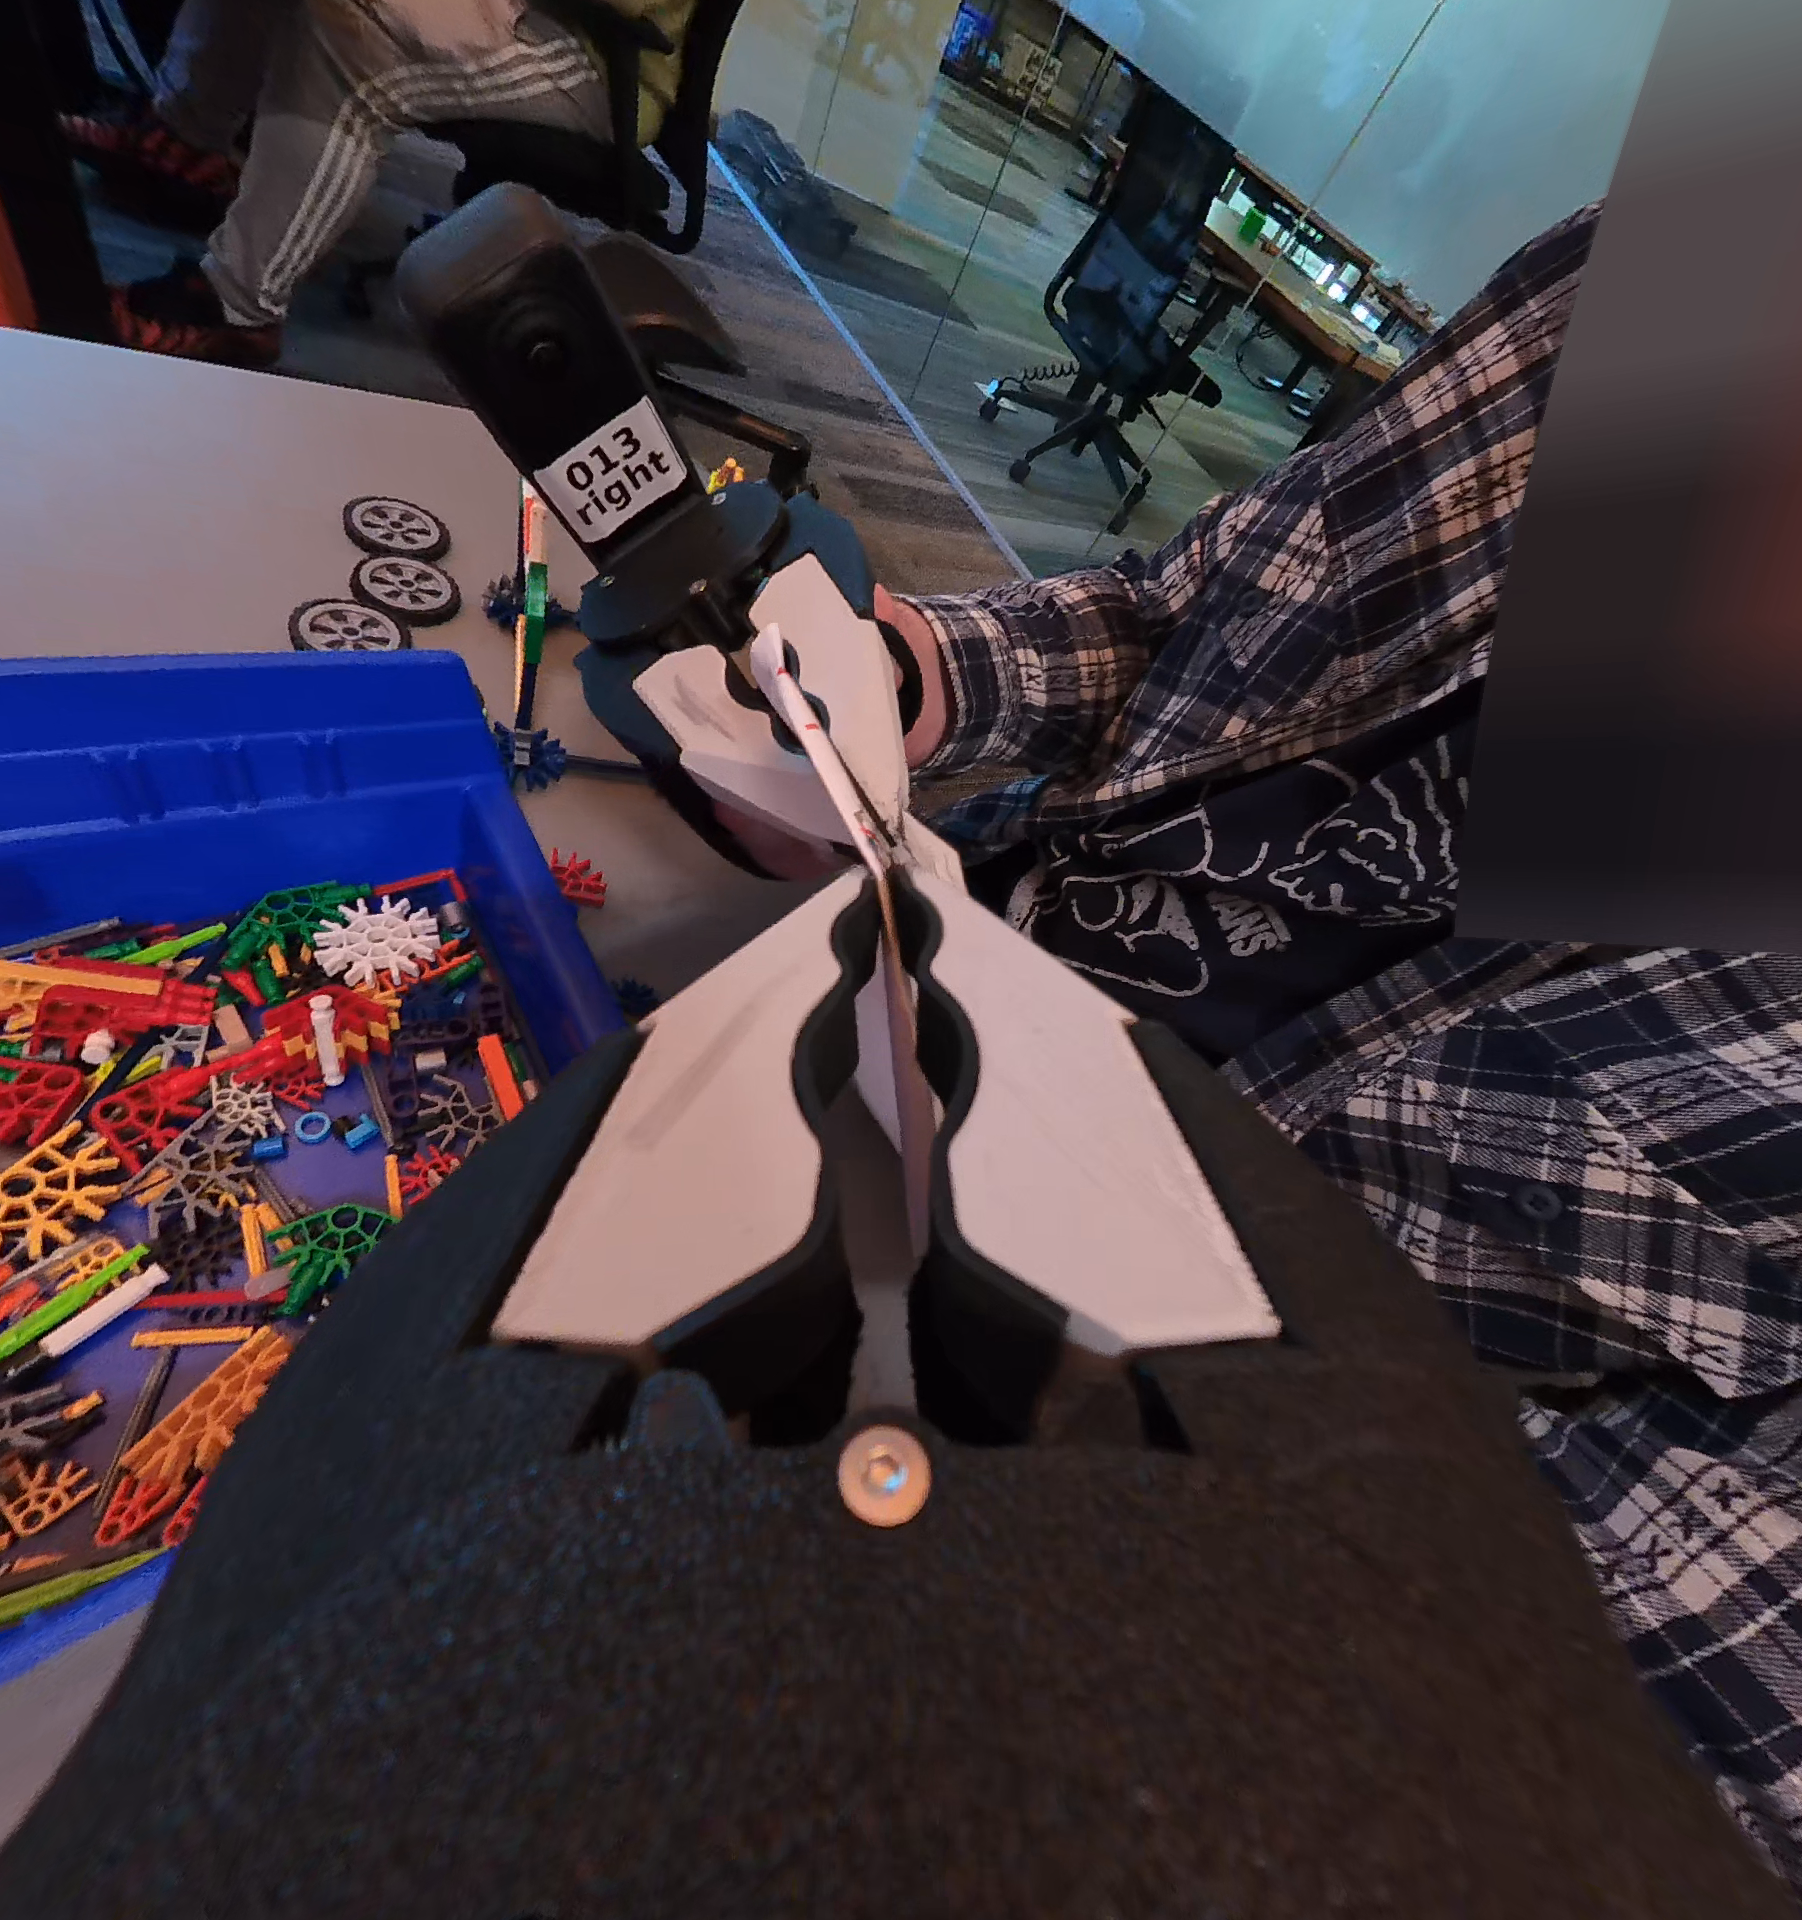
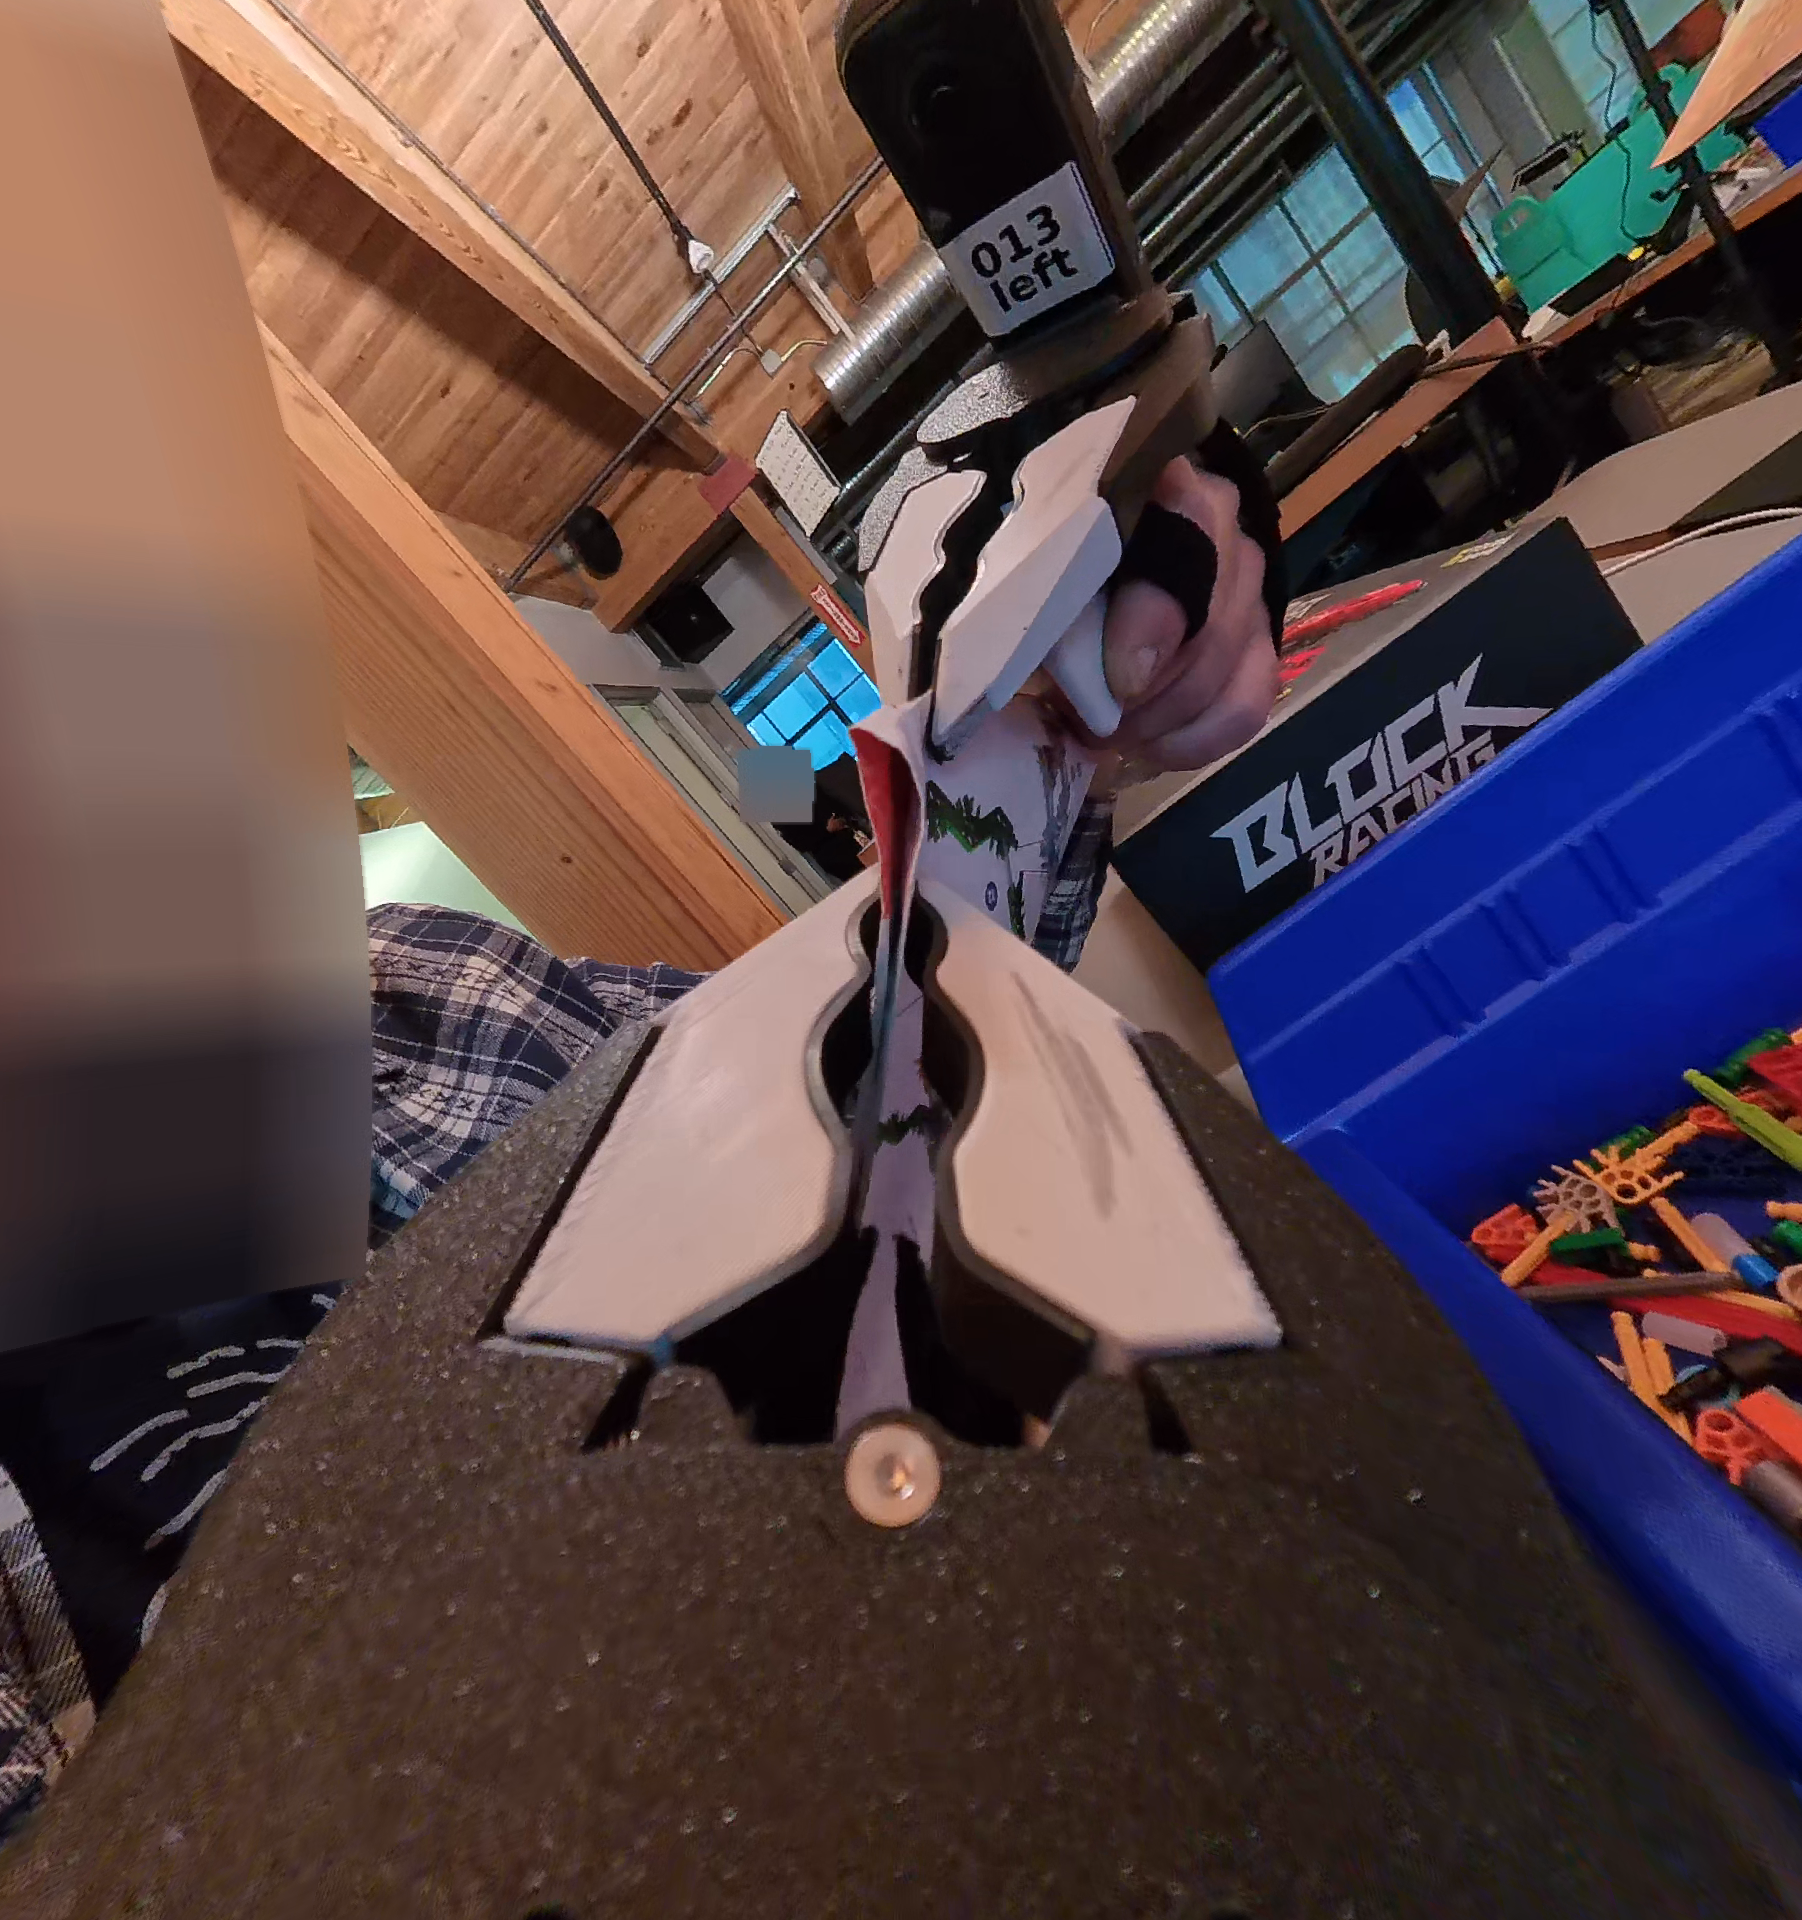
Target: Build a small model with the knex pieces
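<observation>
Left hand-held gripper (image 1: 881, 904) is closed down on a thin printed paper sheet (image 1: 902, 1039) — the sheet is seen edge-on, pinched between the white fingers (image 1: 1073, 1143). Just ahead of it, the right hand-held gripper (image 1: 892, 831) is clamped on the same sheet from the opposite side; the two sets of tips nearly meet.

In the right wrist view, the sheet (image 2: 990, 821) is gripped at the right hand-held gripper (image 2: 892, 914), with the jaws shut on it. Printing in green and black, plus a red side, is visible on the paper. The left hand-held gripper (image 2: 928, 727) is seen ahead and above, closed on the sheet's upper edge and held by a hand (image 2: 1188, 644).

The sheet is held in the air between both, clear of the bench (image 1: 149, 488).

- Left of the left hand-held gripper: blue bin (image 1: 253, 748) filled with mixed plastic construction pieces (image 1: 201, 1091).
- Beyond the bin, on the bench: three grey wheels (image 1: 398, 587) and a partly built rod assembly (image 1: 533, 665).
- Right of the right hand-held gripper: same bin (image 2: 1499, 987), with a black box (image 2: 1396, 748) behind it.
- A plaid sleeve (image 1: 1292, 623) is seen behind the right hand-held gripper.
</observation>
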Available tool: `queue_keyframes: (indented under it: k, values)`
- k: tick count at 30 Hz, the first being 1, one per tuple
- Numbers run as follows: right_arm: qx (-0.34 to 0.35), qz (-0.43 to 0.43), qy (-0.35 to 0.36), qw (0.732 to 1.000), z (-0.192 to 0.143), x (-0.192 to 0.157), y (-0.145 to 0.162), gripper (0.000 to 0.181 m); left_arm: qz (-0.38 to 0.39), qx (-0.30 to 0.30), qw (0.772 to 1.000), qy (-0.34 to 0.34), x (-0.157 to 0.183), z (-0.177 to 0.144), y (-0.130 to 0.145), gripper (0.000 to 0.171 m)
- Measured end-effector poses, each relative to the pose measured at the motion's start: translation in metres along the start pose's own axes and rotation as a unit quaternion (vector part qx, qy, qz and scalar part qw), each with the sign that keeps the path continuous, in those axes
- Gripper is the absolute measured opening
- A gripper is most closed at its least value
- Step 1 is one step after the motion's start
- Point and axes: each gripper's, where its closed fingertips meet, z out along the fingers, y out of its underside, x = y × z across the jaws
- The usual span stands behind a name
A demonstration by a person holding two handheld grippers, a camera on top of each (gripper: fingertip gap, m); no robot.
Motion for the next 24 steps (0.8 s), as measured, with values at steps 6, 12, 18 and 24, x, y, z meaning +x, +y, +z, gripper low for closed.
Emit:
queue_keyframes:
  k: [6, 12, 18, 24]
  values:
    - [-0.001, -0.003, -0.008, 1.000, 0.0015, -0.0042, -0.0007, 0.000, 0.005, 0.003, 1.000, 0.006, 0.0051, -0.0001, -0.0023, 0.001]
    - [0.000, -0.004, -0.005, 1.000, 0.0015, -0.0041, -0.0018, 0.000, 0.003, 0.006, 1.000, 0.007, 0.0044, -0.0009, -0.0031, 0.001]
    - [0.000, -0.004, -0.003, 1.000, 0.0013, -0.0037, -0.0022, 0.000, 0.000, 0.008, 1.000, 0.006, 0.0030, -0.0014, -0.0028, 0.001]
    - [-0.001, -0.003, -0.002, 1.000, 0.0012, -0.0027, -0.0025, 0.000, 0.000, 0.007, 1.000, 0.004, 0.0021, -0.0018, -0.0025, 0.001]
